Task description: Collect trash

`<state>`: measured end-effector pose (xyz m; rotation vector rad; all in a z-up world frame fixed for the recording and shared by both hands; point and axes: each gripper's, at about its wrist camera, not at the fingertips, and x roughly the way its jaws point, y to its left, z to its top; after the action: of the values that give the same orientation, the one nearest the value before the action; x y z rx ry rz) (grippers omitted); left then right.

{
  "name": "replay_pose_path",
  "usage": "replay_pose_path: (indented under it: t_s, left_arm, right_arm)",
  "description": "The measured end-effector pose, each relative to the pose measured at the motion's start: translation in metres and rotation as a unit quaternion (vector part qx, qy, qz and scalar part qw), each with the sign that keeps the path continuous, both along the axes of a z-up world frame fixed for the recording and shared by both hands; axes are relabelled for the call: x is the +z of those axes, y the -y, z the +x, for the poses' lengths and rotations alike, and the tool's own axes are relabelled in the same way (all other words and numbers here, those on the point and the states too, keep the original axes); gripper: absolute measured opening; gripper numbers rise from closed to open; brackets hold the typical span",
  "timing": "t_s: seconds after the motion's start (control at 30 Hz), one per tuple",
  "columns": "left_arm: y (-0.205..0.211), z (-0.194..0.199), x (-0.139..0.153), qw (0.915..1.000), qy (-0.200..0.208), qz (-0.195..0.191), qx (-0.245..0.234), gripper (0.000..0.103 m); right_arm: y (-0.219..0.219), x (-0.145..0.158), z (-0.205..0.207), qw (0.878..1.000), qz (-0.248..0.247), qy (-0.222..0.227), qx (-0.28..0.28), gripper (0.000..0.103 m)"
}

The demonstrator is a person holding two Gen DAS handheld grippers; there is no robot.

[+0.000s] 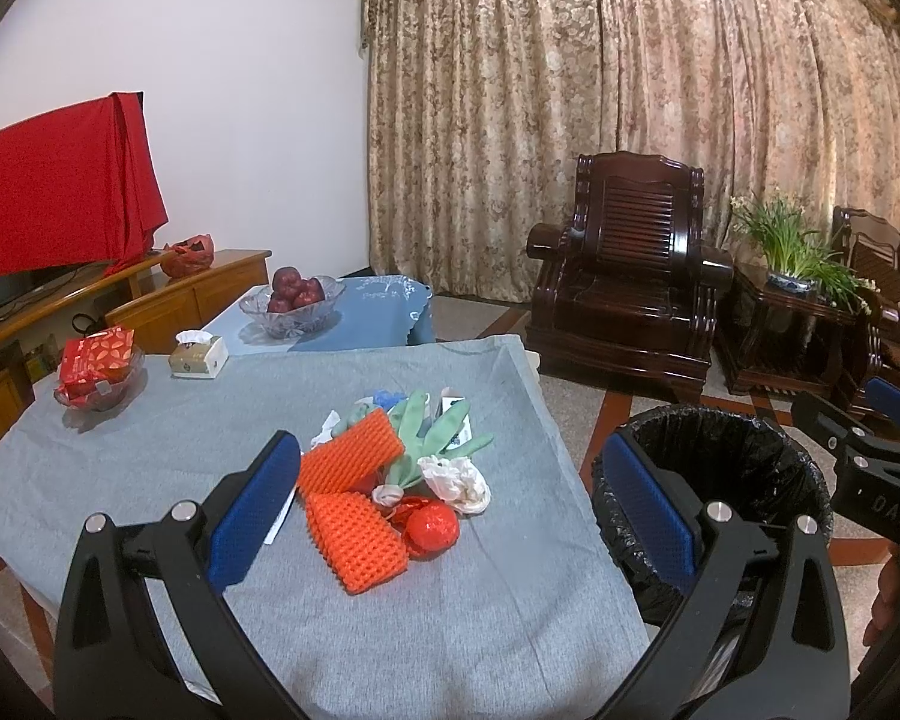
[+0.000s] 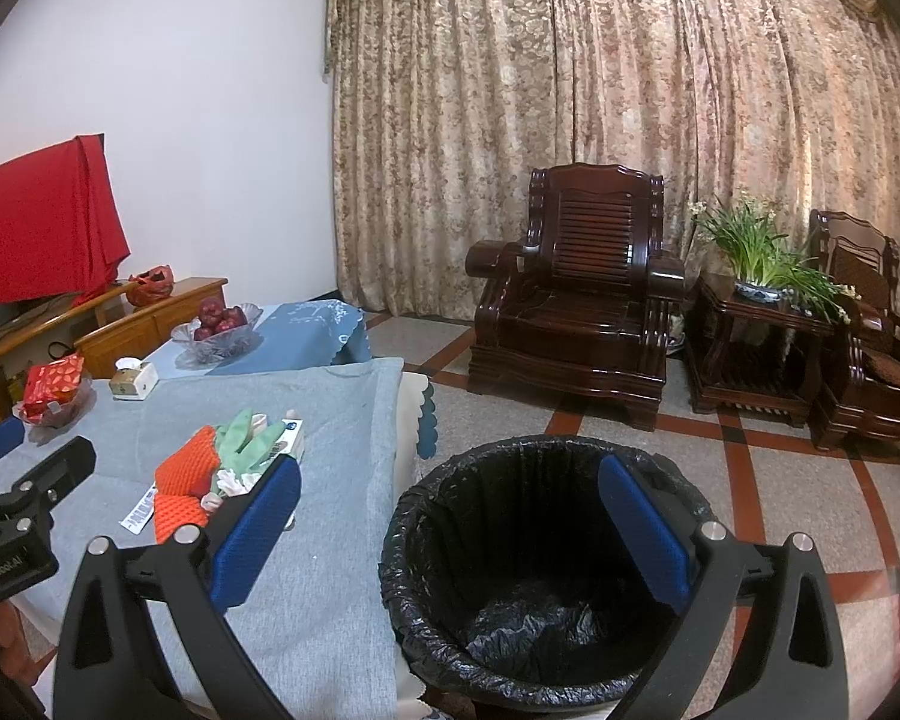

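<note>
Both grippers hung with fingers spread wide and holding nothing: the left gripper [image 1: 450, 516] hovered over the near part of the desk [image 1: 150, 450], framing the trash pile [image 1: 402, 468], and the right gripper [image 2: 450, 528] was poised above the black-lined bin [image 2: 510, 570]. That bin stood on the floor just beside the desk's right edge, probably so pieces could be carried across in one short swing. Beyond the fingers the pile lay heaped near that edge, orange foam nets [image 1: 354, 498], green gloves [image 1: 432, 426], crumpled tissue [image 1: 456, 480] and a red ball [image 1: 431, 527] touching one another; nothing appeared collected yet.
</note>
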<state>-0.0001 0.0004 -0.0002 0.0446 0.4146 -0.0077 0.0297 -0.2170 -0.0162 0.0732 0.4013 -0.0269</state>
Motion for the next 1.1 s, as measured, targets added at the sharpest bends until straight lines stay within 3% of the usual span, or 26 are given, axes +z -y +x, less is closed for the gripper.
replay_pose_path:
  t_s: [1.1]
  left_arm:
    - [-0.0066,0.0046,-0.0066,1.0000,-0.003,0.000,0.000,0.098]
  right_arm:
    - [-0.0003,-0.0016,0.0002,1.000,0.003,-0.002,0.000,0.097]
